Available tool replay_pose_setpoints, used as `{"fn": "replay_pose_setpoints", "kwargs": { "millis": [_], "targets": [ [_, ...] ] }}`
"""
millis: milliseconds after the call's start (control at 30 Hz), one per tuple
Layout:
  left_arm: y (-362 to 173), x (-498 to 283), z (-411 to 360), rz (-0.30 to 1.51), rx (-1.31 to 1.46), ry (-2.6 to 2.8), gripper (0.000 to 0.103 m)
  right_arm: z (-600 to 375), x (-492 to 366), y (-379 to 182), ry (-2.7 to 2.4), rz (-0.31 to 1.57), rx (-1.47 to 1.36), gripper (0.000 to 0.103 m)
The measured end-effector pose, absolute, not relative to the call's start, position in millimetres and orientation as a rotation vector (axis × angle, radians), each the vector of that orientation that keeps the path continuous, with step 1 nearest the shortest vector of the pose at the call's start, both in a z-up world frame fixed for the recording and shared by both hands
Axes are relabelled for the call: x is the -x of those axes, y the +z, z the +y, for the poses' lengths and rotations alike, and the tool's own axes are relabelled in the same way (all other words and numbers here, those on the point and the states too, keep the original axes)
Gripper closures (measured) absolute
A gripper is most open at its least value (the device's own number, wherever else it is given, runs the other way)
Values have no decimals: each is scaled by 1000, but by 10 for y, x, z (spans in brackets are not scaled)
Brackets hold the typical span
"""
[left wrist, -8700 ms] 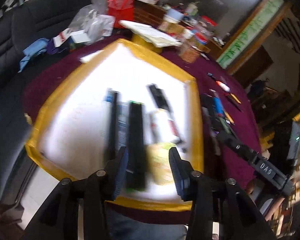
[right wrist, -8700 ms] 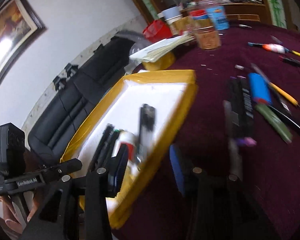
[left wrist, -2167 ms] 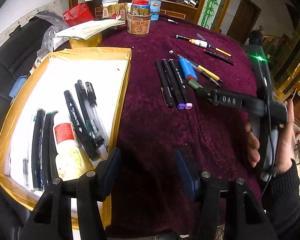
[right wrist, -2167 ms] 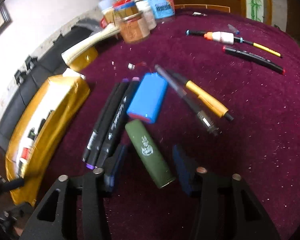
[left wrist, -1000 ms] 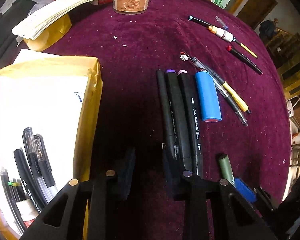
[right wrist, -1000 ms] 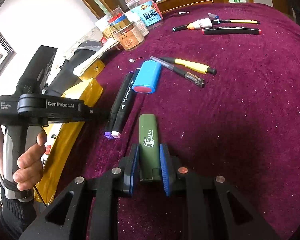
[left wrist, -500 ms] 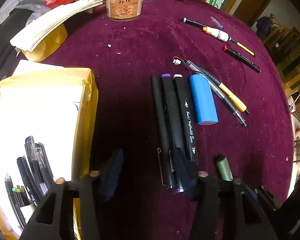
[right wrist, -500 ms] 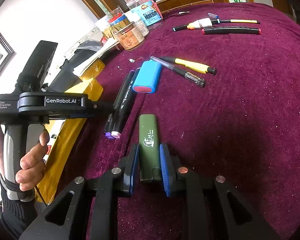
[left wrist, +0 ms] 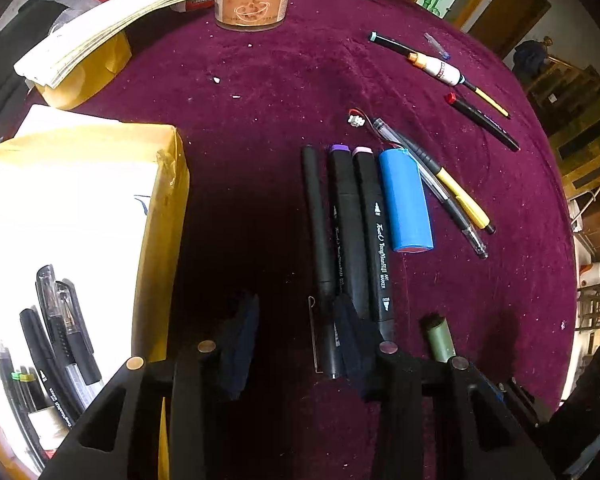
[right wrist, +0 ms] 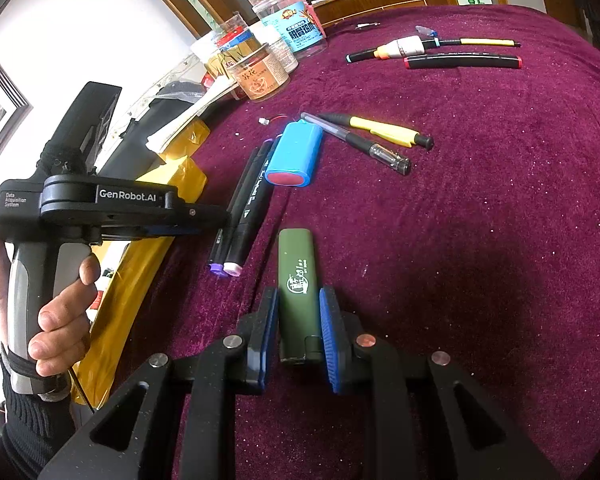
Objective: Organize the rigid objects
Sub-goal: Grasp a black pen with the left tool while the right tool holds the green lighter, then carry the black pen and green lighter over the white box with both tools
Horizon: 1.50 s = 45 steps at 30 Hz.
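Your right tool [right wrist: 299, 325] is gripping the green case [right wrist: 298, 280]; left tool [left wrist: 296, 332] is hovering open by the markers [left wrist: 358, 236]. Next, probably box [left wrist: 168, 216].

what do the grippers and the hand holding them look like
Both grippers are black with triangular cut-outs, round metal pins and ribbed blue pads inside the jaws. The left gripper has a black body marked "GenRobot.AI" in white and a grey pistol handle. The hand is bare, with a black knit sleeve and a wrist strap.
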<state>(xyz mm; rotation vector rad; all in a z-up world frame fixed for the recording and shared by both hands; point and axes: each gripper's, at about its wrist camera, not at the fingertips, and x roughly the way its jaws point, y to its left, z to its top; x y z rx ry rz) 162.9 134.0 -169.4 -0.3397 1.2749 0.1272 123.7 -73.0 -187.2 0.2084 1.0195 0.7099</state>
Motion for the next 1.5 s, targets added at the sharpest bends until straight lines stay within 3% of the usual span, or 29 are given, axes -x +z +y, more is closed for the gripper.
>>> {"fn": "replay_pose_setpoints", "kwargs": {
  "millis": [133,167,200,367,733,1200,1500],
  "targets": [
    [-1711,-1684,1265,1292,301,138,63,-729,-1234,-1871,710,1020,-210,83],
    [-1716,-1718,1234,1294,270,151,70,-729,-1236,-1872,710,1020,-209,83],
    [-1718,-1737,1205,1294,229,176,84,-730,-1235,-1872,711,1020,-210,83],
    [-1720,-1680,1174,1288,160,193,93,-734,-1237,-1873,712,1021,-215,83],
    [-1687,-248,998,1262,243,55,93,-728,-1237,-1871,711,1021,-214,83],
    [-1691,-433,957,1228,107,62,93,-680,-1219,-1858,692,1015,-182,83],
    [-1544,30,1126,1177,305,-15,93,-601,-726,-1780,615,1003,-131,83]
  ]
}}
